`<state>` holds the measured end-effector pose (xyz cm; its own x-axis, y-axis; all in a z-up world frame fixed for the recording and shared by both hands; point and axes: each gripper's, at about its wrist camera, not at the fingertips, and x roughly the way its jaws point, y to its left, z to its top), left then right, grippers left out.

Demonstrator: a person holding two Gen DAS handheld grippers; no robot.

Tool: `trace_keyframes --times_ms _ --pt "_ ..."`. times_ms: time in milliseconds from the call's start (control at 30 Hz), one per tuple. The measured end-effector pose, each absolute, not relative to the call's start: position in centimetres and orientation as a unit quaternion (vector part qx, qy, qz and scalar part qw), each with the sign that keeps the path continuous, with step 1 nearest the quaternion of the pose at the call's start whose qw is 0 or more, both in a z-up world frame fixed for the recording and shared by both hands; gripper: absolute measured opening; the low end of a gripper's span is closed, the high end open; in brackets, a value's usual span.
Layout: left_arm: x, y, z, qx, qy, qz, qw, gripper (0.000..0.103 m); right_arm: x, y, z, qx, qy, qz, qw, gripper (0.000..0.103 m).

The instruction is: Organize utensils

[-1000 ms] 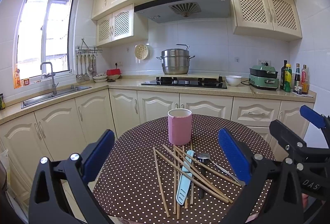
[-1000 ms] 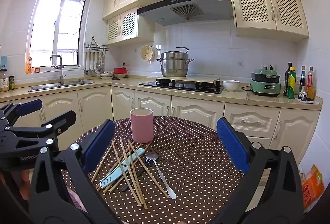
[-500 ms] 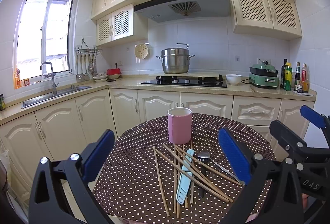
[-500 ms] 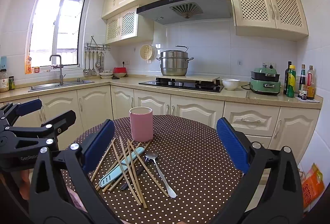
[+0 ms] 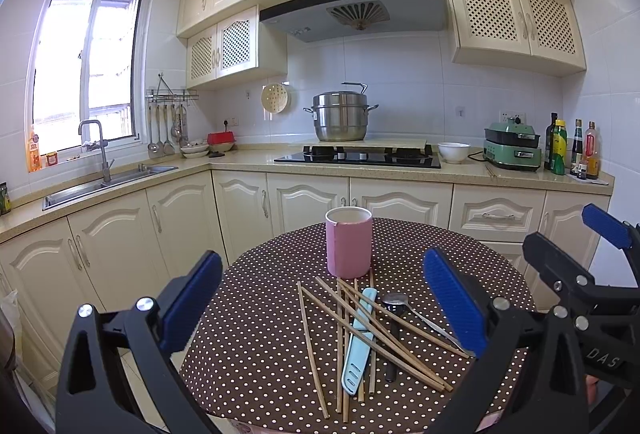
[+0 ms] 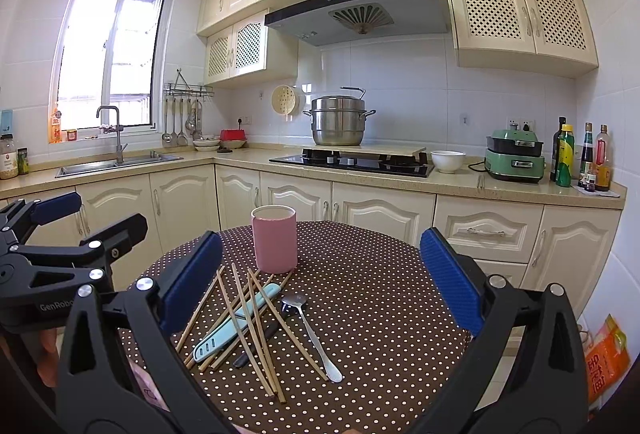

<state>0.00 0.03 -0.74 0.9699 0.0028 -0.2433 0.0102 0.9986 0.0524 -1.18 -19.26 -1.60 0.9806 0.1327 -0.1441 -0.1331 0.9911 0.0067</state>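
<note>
Both grippers, left (image 5: pixel 323 298) and right (image 6: pixel 320 284), hover with jaws wide apart, empty, above chopsticks (image 5: pixel 340 330), spoon (image 6: pixel 310 330) and pink cup (image 5: pixel 349 241) on the desk (image 6: pixel 380 306).

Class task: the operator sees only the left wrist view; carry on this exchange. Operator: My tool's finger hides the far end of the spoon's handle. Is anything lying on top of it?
Observer: No. In the right wrist view the spoon shows whole, and its handle end rests bare on the table.
Operator: Is there anything on the floor to the right of the table?
Observer: Yes, an orange packet stands there, close to the cabinets.
</note>
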Motion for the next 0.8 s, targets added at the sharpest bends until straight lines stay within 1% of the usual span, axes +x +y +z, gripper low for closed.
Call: trace_keyframes --times_ms 800 --pt "0.34 0.15 -0.7 0.025 0.127 0.0 0.992 0.099 -1.02 -19.19 -1.68 -0.001 0.071 0.069 0.995 0.097"
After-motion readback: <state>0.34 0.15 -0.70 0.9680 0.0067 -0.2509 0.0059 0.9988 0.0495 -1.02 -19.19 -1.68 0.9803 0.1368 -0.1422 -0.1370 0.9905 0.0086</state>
